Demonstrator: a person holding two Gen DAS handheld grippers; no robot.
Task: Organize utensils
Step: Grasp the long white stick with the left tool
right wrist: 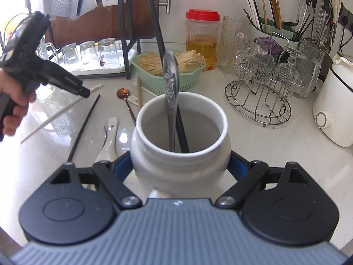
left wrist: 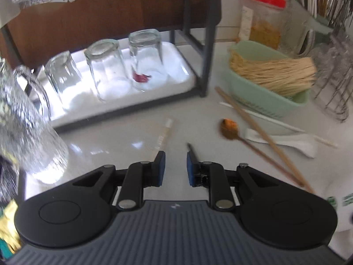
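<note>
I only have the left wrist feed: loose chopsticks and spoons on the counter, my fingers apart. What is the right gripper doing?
Observer: The right gripper is shut on a white ceramic jar.
Operator: Anything in it?
Observer: Yes, a silver spoon and a black chopstick stand inside.
Operator: Where is my gripper relative to it?
Observer: The left gripper hovers left of the jar, near the white chopstick; another black chopstick lies on the counter between it and the jar.

The white jar (right wrist: 179, 154) hides both blue pads of the right gripper (right wrist: 179, 165) clamped on it, while beyond the left gripper (left wrist: 175, 167) a black chopstick (left wrist: 190, 149) slips behind one pad.
</note>
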